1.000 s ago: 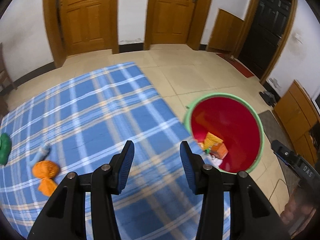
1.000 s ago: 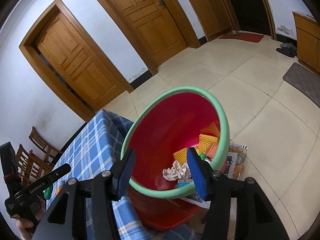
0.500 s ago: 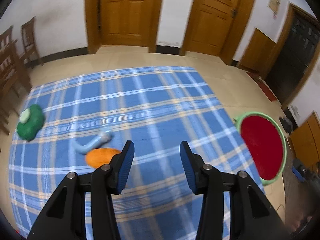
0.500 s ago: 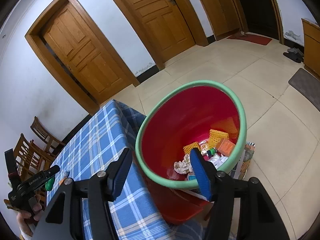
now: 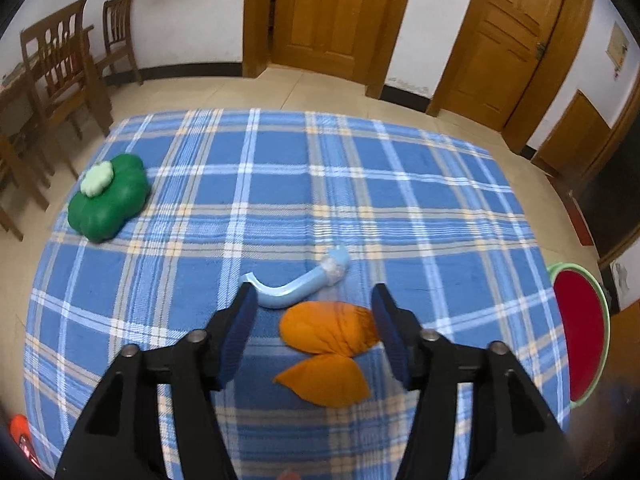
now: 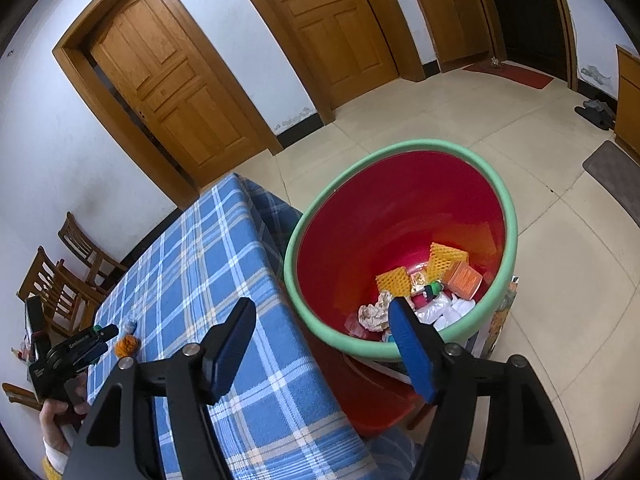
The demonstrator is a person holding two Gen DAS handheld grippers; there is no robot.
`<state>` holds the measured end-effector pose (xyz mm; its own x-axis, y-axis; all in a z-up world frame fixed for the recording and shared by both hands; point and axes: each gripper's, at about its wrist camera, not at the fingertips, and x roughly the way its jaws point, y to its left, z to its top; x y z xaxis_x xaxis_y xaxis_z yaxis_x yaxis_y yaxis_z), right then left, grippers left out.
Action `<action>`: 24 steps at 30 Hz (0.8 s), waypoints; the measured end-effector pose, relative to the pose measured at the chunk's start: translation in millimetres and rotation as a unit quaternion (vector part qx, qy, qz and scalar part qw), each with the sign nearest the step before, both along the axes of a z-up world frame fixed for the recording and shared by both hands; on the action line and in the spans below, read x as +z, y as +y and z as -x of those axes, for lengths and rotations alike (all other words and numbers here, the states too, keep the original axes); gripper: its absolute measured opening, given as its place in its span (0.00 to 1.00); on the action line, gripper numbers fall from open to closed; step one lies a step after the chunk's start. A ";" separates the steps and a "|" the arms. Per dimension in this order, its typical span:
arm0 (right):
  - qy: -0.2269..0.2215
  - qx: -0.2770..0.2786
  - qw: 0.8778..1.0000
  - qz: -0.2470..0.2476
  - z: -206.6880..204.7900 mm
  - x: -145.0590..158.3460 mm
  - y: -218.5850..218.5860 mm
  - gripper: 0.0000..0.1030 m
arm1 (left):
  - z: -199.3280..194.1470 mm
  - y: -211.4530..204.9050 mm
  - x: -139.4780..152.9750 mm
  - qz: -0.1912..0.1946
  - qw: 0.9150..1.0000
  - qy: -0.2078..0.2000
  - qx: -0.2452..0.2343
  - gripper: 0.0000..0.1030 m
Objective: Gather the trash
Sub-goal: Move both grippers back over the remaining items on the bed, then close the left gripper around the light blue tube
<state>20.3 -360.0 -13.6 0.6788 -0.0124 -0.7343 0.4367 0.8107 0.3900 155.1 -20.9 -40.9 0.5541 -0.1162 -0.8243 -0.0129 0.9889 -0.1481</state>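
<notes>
On the blue plaid tablecloth (image 5: 400, 184) lie orange peel pieces (image 5: 328, 350) and a curved light-blue tube (image 5: 298, 284). My left gripper (image 5: 312, 320) is open just above them, its fingers either side of the peel, touching nothing. A red bin with a green rim (image 6: 496, 184) stands beside the table's right end, holding several scraps of trash (image 6: 432, 284). My right gripper (image 6: 324, 344) is open and empty, hovering near the bin's near rim. The bin (image 5: 580, 332) shows at the right edge of the left wrist view.
A green flower-shaped object (image 5: 106, 196) rests at the table's far left. Wooden chairs (image 5: 60, 68) stand beyond the left end. Wooden doors (image 5: 336, 12) line the far wall. A hand (image 6: 60, 412) holds the other gripper's handle. Tiled floor (image 6: 560, 240) surrounds the bin.
The left gripper swung left from the bin and came down over the peel and tube, now between its fingers. The right gripper drew back slightly from the bin. Both stayed open.
</notes>
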 end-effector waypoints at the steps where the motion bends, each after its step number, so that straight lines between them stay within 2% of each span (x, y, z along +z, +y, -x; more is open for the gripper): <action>1: 0.002 0.001 1.000 0.000 -0.9 -0.9 0.7 0.69 | -1.7 1.2 -2.8 0.003 1.000 0.001 0.002 0.64; 4: 0.007 0.002 1.000 0.001 -3.1 -3.3 1.5 0.69 | -8.4 2.0 -10.0 -0.002 1.000 -0.001 0.010 0.68; 12: 0.021 0.006 1.000 0.002 -10.3 -7.9 3.8 0.69 | -22.1 0.4 -28.0 0.004 1.000 0.003 0.027 0.68; 17: 0.026 0.011 1.000 0.001 -14.0 -11.1 5.8 0.69 | -24.7 -4.3 -28.0 0.000 0.999 -0.007 0.031 0.68; 24: 0.028 0.020 0.999 0.002 -16.4 -10.6 8.9 0.69 | -20.4 0.6 -25.8 0.031 0.999 -0.018 0.028 0.68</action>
<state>36.7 -351.1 -24.2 0.6370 0.0107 -0.7708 0.4247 0.8296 0.3625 175.5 -20.2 -66.7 0.5896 -0.1350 -0.7964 -0.0614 0.9756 -0.2108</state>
